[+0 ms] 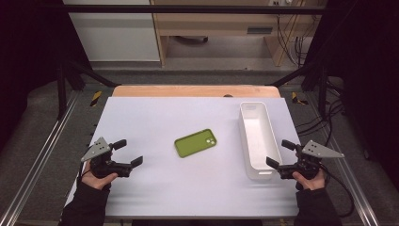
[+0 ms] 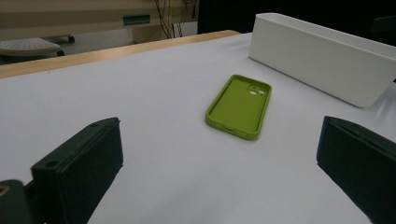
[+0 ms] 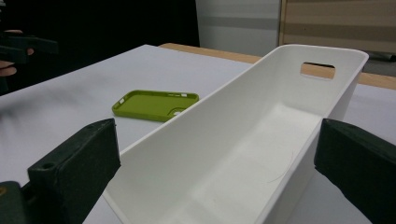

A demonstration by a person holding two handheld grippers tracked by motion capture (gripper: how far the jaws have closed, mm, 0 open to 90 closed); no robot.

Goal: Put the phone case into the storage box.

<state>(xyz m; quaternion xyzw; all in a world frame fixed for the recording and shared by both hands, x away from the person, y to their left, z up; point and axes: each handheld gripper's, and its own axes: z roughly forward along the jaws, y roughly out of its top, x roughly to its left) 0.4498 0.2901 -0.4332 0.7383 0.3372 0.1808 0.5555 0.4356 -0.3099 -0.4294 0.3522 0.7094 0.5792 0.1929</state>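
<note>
Looking down in the high view: pale lavender-white matte surface (image 1: 155, 188) with a light wooden strip along its far edge, framed by black metal struts and aluminium rails at the sides. Grey floor beyond, a white cabinet and a wooden bench at the back, loose cables far right. Green rubbery phone case (image 1: 195, 143) lies flat near the surface middle, hollow side up, touching nothing. Long white plastic bin (image 1: 248, 141) stands right of it, well apart, long axis running away from the person. Left claw (image 1: 131, 153) sits near the front left edge, held by a hand in a dark sleeve, jaws spread, nothing between them. Right claw (image 1: 281, 153) sits at the front right, just beside the bin's near end, jaws spread too, holding nothing.

Left gripper view: two black jaws stand far apart at the bottom corners, bare surface between. Green case (image 2: 238, 107) lies ahead, camera cutout at its far end, clear of both jaws. White bin (image 2: 322, 58) upper right, side wall facing, apart from the case. Wooden edge and pale bench behind; dark backdrop top right.

Right gripper view: jaws wide at the bottom corners, the bin's near end (image 3: 219, 140) between them, no contact visible. Bin inside is bare, slot handle in its far wall. Green case (image 3: 154, 105) lies left of the bin on the surface. Other hand's claw (image 3: 23, 46) shows blurred at far left. Grey wall and wood panel behind.
</note>
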